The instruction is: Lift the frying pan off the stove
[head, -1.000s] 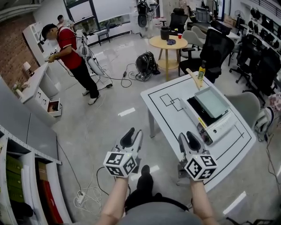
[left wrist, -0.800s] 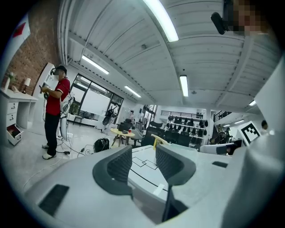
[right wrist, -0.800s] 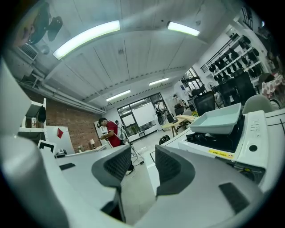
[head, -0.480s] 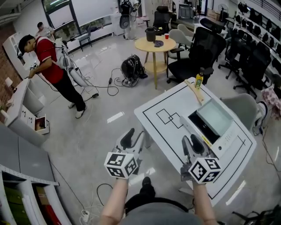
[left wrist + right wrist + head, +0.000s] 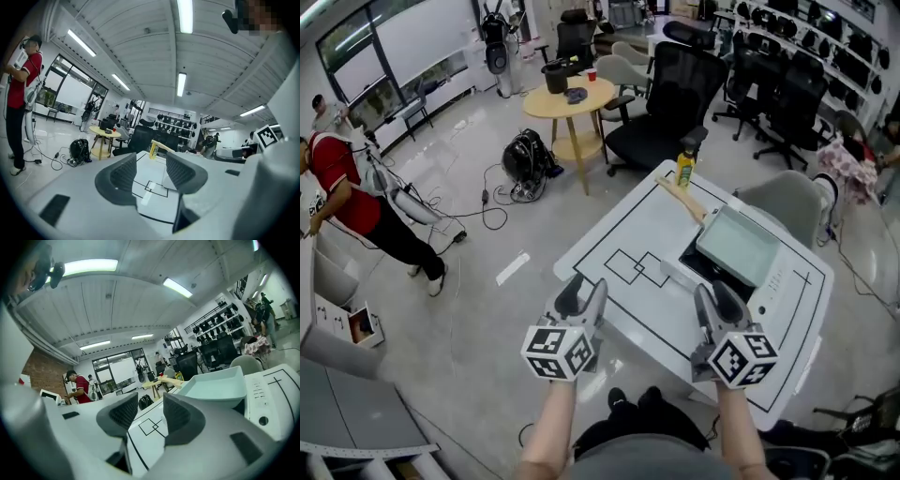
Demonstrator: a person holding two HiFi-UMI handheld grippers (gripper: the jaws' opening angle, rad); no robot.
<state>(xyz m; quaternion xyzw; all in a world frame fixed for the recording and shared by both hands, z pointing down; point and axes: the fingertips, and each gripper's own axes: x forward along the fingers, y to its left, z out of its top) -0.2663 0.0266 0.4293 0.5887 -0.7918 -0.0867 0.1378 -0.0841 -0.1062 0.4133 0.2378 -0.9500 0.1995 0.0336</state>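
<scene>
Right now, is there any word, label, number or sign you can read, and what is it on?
No text reads clearly in any view.
Yellow bottle: label too small to read.
Stove panel: marks by the buttons too small to read.
Square markers: black and white patterns only, no words.

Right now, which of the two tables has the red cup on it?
The round wooden table across the room: the red cup stands near its far edge. The white table with black lines, close to you, has no cup.
</scene>
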